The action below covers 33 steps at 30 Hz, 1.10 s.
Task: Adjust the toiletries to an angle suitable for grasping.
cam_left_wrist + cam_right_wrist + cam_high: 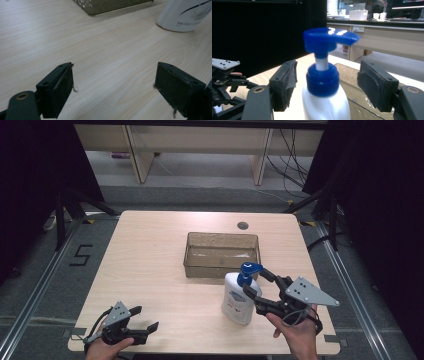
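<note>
A white pump bottle with a blue pump head stands upright near the table's front right. My right gripper is open, its jaws on either side of the bottle's neck. In the right gripper view the blue collar sits between the two pads with a gap on each side. My left gripper rests open near the front left edge, with nothing between its jaws. In the left gripper view, the left gripper is over bare wood, with the bottle's base far off.
A clear brownish plastic bin sits at the table's middle, just behind the bottle; its corner appears in the left gripper view. A round cable hole lies near the far edge. The wooden table has bare room at the left.
</note>
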Motion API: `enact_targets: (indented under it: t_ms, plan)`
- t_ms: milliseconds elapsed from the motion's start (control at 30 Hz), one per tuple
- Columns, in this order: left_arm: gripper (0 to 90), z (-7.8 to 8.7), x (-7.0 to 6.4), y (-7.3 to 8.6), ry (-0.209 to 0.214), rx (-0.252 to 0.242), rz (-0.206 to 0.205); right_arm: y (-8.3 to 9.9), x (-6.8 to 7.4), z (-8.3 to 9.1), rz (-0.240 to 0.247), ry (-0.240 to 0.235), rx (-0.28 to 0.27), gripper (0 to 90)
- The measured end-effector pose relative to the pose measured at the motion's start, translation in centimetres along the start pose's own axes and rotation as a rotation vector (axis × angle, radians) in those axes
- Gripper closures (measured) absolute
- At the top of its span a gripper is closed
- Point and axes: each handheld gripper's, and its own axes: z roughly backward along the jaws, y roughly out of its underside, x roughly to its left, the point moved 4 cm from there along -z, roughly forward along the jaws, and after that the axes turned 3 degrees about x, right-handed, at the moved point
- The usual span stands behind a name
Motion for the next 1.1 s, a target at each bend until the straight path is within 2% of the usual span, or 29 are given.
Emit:
enact_targets:
  t_ms: [33,67,100,167,200,267,300,400,433,467,500,533,567,667,700,733,767,833,867,967,1100]
  plan:
    - [14.8,0.0,0.0,0.0,0.0,0.0,-0.001,-0.1,0.1,-0.2,-0.002,-0.005,-0.005,32.1]
    - [14.8,0.0,0.0,0.0,0.0,0.0,-0.001,-0.2,0.0,-0.4,0.017,-0.006,-0.013,32.5]
    - [14.8,0.0,0.0,0.0,-0.004,0.004,0.003,-0.2,0.1,-0.4,0.006,-0.007,-0.002,33.5]
    - [14.8,0.0,0.0,0.0,-0.003,-0.001,0.004,-0.4,-0.1,-0.9,0.033,-0.006,-0.026,35.9]
    - [14.8,0.0,0.0,0.0,-0.002,0.0,0.002,-0.3,0.1,-0.8,0.007,-0.017,0.007,36.6]
    - [14.8,0.0,0.0,0.0,-0.001,0.003,0.001,-0.3,-0.1,-1.2,0.01,-0.016,-0.011,39.4]
    - [14.8,0.0,0.0,0.0,-0.002,0.005,-0.001,-0.3,-0.1,-1.2,0.008,-0.02,0.01,40.7]
    - [14.8,0.0,0.1,0.0,0.005,0.001,-0.006,-0.5,-0.1,-1.6,0.015,-0.025,-0.002,43.9]
    - [14.8,0.0,0.0,0.0,0.008,-0.001,-0.006,-0.6,0.0,-1.8,0.018,-0.04,-0.01,45.3]
    - [14.8,0.0,0.0,0.0,0.008,-0.001,-0.006,-0.7,0.0,-1.8,0.032,-0.031,-0.002,46.1]
    - [14.8,0.0,0.1,0.0,0.005,-0.002,-0.007,-0.8,0.3,-2.0,0.013,-0.044,0.001,46.9]
    - [14.8,0.0,0.1,0.0,0.005,0.001,-0.006,-0.9,0.2,-2.2,0.033,-0.045,-0.009,48.3]
    - [14.8,0.0,0.0,0.0,0.005,0.003,-0.004,-0.9,0.3,-2.2,0.042,-0.038,0.004,50.6]
    - [14.8,0.0,0.0,0.0,0.008,0.001,-0.003,-1.0,0.4,-2.5,0.042,-0.037,-0.006,55.0]
    - [14.8,0.1,0.0,0.0,0.008,0.002,-0.006,-1.0,0.3,-2.6,0.043,-0.025,0.006,59.7]
    - [14.8,0.0,0.0,-0.1,0.008,-0.001,-0.005,-1.0,0.1,-2.6,0.054,-0.022,-0.005,60.1]
    - [14.8,0.0,0.0,-0.1,0.01,0.0,-0.005,-1.0,0.2,-2.7,0.02,-0.032,-0.001,60.2]
    - [14.8,0.0,-0.1,0.0,0.013,0.003,-0.006,-1.0,0.2,-2.8,0.056,-0.02,-0.009,62.3]
    - [14.8,0.0,0.0,-0.1,0.013,0.001,-0.012,-1.0,0.4,-2.9,0.041,-0.027,-0.012,62.4]
    - [14.9,0.0,-0.1,-0.1,0.011,0.003,-0.012,-1.0,0.4,-2.9,0.058,-0.009,-0.017,62.6]
    - [15.0,0.0,-0.1,-0.1,0.01,0.003,-0.011,-1.1,0.5,-2.9,0.029,-0.006,-0.013,62.3]
